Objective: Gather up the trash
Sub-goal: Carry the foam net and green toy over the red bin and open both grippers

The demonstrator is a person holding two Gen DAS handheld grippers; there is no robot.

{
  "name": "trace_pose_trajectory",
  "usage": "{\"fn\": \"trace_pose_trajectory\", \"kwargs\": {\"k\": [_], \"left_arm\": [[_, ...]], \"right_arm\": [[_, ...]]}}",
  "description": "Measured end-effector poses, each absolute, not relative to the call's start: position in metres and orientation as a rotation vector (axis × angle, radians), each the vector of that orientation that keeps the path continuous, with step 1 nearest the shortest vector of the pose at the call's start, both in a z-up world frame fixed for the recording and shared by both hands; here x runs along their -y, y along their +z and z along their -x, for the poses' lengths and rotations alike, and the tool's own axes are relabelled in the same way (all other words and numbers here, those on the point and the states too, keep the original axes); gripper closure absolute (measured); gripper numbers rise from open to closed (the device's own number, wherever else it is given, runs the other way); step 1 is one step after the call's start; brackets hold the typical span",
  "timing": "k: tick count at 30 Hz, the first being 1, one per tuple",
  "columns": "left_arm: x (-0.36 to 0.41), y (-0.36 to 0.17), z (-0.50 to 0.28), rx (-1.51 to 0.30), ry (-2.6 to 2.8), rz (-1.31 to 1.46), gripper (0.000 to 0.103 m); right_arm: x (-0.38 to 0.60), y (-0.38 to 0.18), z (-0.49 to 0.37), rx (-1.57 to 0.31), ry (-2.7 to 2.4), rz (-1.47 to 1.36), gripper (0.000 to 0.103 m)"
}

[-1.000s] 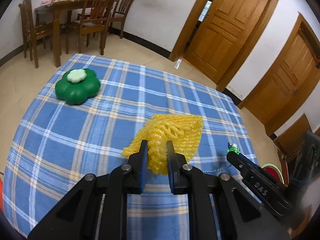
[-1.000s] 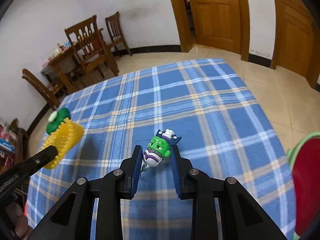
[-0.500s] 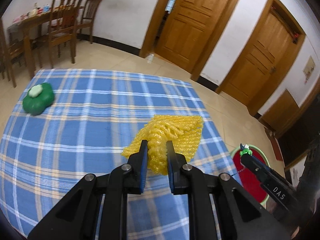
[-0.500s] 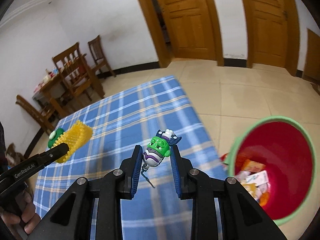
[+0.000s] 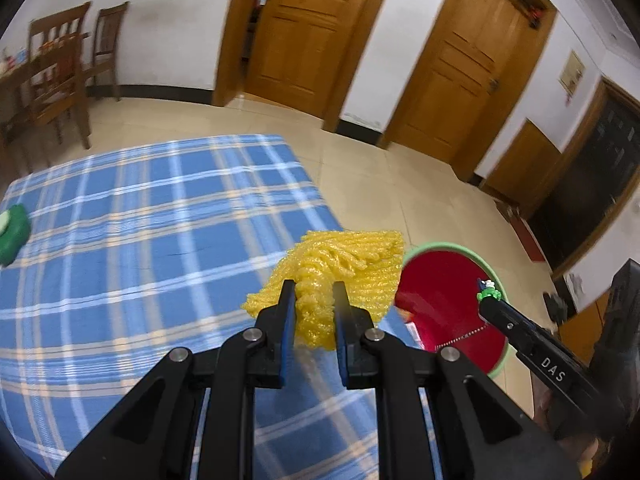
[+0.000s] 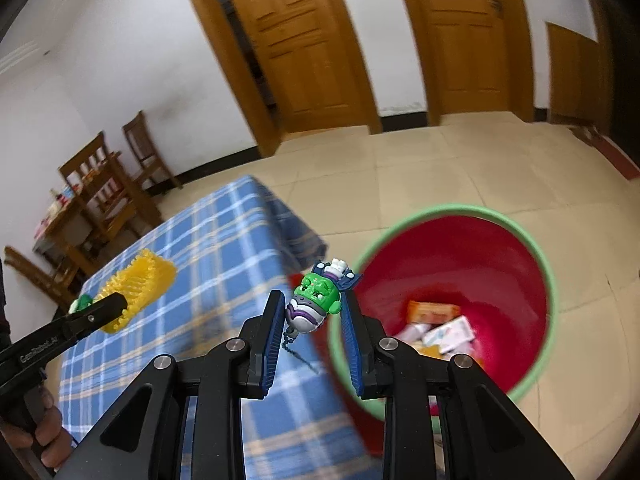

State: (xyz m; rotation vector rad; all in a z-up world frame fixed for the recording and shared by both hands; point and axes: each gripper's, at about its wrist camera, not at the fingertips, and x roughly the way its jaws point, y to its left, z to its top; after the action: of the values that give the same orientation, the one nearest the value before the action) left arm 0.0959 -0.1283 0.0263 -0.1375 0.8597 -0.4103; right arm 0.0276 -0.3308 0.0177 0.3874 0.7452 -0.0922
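Both grippers have swung away from the middle of the blue plaid worktop point(image 5: 132, 248) toward its corner, and the red bin point(image 6: 460, 264) with a green rim now shows on the tiled floor. Left gripper point(image 5: 314, 304): jaws clamped on yellow foam netting point(image 5: 340, 268) (over the worktop's edge). Right gripper point(image 6: 310, 312): jaws gripping a green toy figure point(image 6: 316, 300) beside the bin's rim; wrappers point(image 6: 436, 326) lie inside.

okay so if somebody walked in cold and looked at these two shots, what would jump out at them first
Probably the bright yellow foam net sleeve clamped in the left gripper above the edge of the blue plaid tablecloth. Next, the small green-faced toy figure pinched in the right gripper, beside the red bin with a green rim on the floor, wrappers lying in its bottom.
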Motion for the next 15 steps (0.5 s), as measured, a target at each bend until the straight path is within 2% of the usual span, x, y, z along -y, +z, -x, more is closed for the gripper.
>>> {"fn": "trace_pose_trajectory", "kwargs": {"k": [15], "left_arm": [[0.224,0.01,-0.094,-0.912,-0.568,0.01,0.087]], "right_arm": [[0.402,-0.01,0.0,-0.761,-0.227,-0.514,0.069]]}}
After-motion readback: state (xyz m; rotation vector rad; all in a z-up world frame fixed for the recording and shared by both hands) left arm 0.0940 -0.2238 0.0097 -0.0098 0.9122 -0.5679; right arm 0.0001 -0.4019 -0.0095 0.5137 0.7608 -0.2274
